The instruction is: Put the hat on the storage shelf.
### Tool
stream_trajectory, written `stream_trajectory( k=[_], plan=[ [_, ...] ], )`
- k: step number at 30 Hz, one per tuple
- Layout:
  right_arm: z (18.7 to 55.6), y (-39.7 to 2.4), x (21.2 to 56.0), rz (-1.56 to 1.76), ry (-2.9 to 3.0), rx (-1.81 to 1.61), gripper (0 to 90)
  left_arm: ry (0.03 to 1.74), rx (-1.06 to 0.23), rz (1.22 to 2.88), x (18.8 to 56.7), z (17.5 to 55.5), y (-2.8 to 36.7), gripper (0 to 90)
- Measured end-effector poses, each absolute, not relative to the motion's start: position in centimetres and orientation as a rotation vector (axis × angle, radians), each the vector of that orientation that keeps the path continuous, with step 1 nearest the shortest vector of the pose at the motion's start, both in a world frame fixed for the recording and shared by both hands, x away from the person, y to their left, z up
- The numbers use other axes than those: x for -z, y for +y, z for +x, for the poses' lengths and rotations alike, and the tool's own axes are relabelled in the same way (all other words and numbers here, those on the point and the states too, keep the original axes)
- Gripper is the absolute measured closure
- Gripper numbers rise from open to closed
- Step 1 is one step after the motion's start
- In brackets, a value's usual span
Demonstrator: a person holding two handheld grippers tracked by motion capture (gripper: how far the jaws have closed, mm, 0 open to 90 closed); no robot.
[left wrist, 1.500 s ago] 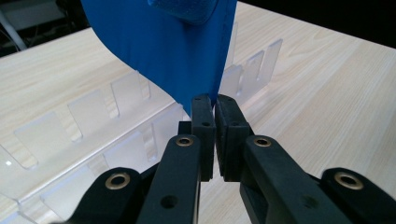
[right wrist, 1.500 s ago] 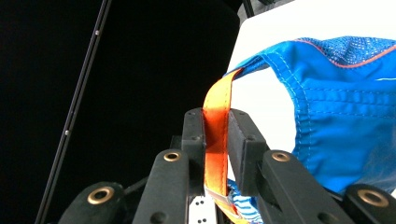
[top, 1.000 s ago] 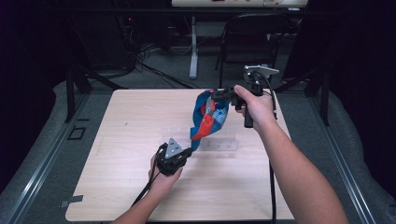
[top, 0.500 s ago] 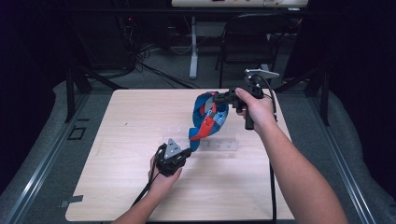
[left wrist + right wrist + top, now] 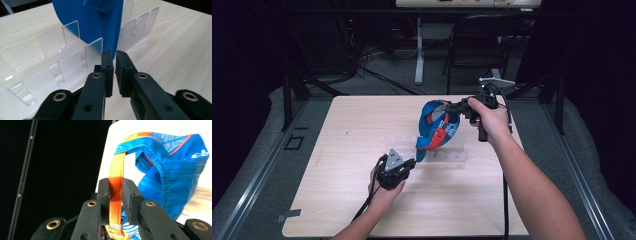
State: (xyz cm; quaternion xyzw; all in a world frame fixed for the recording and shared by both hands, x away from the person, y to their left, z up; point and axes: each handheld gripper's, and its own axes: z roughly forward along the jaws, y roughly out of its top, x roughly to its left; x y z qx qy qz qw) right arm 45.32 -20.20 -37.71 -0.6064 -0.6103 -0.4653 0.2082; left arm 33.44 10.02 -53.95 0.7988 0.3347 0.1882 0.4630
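Note:
A blue cap (image 5: pixel 437 127) with red and white markings hangs from its orange strap (image 5: pixel 116 177), and my right gripper (image 5: pixel 452 107) is shut on that strap above the table. The cap's crown (image 5: pixel 170 165) bulges to the right of the jaws. Its blue brim (image 5: pixel 95 22) reaches down into a clear acrylic slotted rack (image 5: pixel 452 155). My left gripper (image 5: pixel 412 162) rests low on the table at the rack's (image 5: pixel 70 62) left end. Its jaws stand almost together, with nothing between them, and the tips (image 5: pixel 114 53) sit just short of the brim's lower edge.
The light wooden table (image 5: pixel 337 150) has open surface to the left and in front of the rack. Dark floor, cables, a chair (image 5: pixel 482 45) and table legs lie beyond the far edge. A cable trails from each gripper toward the person.
My right gripper has sunk slightly with the cap still hanging from it. The left gripper has stayed where it was.

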Motion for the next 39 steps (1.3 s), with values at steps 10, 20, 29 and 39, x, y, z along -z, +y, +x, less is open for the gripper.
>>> stream_trajectory(
  k=[10,20,29,39],
  plan=[
    [45.0,-21.8,38.3,-1.726,-1.688,1.289,75.6,0.854,-0.419,1.958,54.5,33.2,11.2,74.1],
    [43.9,-23.2,39.8,-1.8,-1.768,1.225,72.8,0.875,-0.429,1.962,53.9,32.7,14.3,66.0],
    [41.9,-24.6,42.1,-1.882,-1.888,1.159,65.2,0.921,-0.383,1.973,54.1,32.4,16.6,60.9],
    [38.6,-25.8,45.1,-1.911,-1.988,1.126,57.0,0.969,-0.397,1.959,55.2,32.4,18.7,51.9]
  ],
)
